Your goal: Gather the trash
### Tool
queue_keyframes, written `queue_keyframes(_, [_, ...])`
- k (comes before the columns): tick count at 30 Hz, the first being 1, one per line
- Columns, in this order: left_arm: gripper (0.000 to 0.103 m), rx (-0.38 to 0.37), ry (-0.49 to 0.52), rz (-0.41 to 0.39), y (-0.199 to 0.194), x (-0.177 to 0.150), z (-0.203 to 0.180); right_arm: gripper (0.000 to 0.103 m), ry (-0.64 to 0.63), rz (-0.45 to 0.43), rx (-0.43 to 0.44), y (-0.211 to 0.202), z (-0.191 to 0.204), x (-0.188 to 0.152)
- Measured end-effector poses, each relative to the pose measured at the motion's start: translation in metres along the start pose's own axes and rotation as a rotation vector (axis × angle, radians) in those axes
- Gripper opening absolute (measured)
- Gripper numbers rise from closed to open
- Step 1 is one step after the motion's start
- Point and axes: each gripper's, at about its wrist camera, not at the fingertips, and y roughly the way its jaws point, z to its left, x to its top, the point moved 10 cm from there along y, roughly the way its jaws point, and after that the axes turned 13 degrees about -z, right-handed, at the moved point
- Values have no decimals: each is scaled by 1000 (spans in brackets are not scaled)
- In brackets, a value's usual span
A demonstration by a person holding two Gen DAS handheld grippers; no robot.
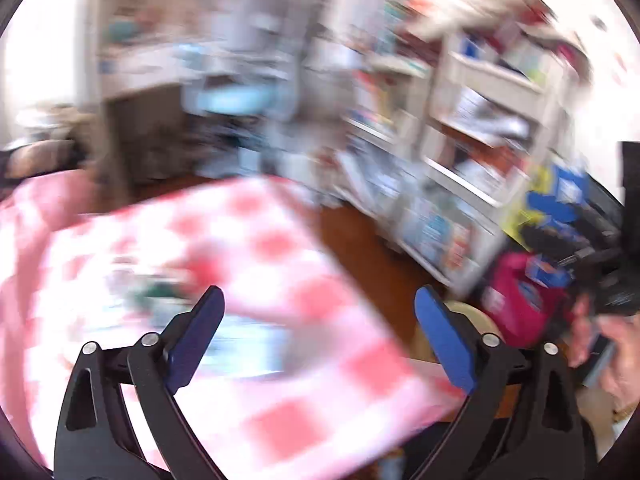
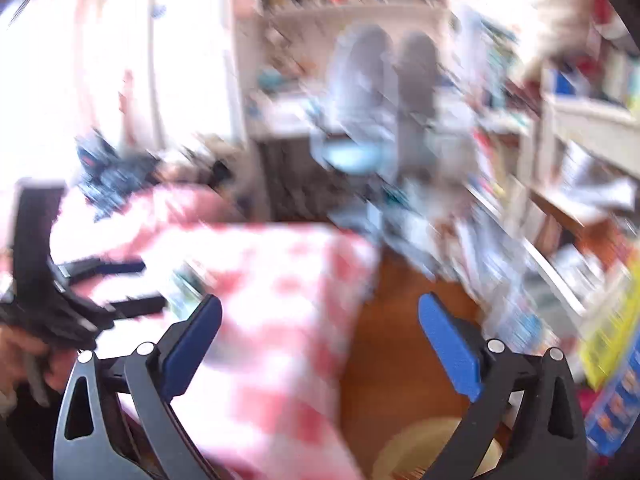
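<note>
Tablecloth [image 1: 280, 280] clutter lost in blur

checked tablecloth [image 1: 256, 248] blurred, shelves [image 2: 568, 184] smeared

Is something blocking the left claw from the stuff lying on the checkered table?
Nothing visible does. The left claw is open above the red-and-white tablecloth, and only open air shows between it and the blurry items on the cloth. The blur hides what those items are.
</note>
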Motion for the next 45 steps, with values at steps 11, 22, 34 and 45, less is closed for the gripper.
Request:
queue_keyframes(11, [95, 455, -318, -57, -71, -23, 253, 95, -104, 103, 284, 71, 167, -38])
queue_keyframes(22, [95, 408, -315, -25, -74, -23, 256, 95, -302, 185, 231, 92, 196, -62])
queue_keyframes(34, [95, 385, -324, 8, -67, -28, 252, 95, -389, 236, 210, 103, 201, -78])
queue_keyframes(45, [95, 388, -339, 24, -66, -32, 255, 95, -393, 233, 208, 103, 203, -79])
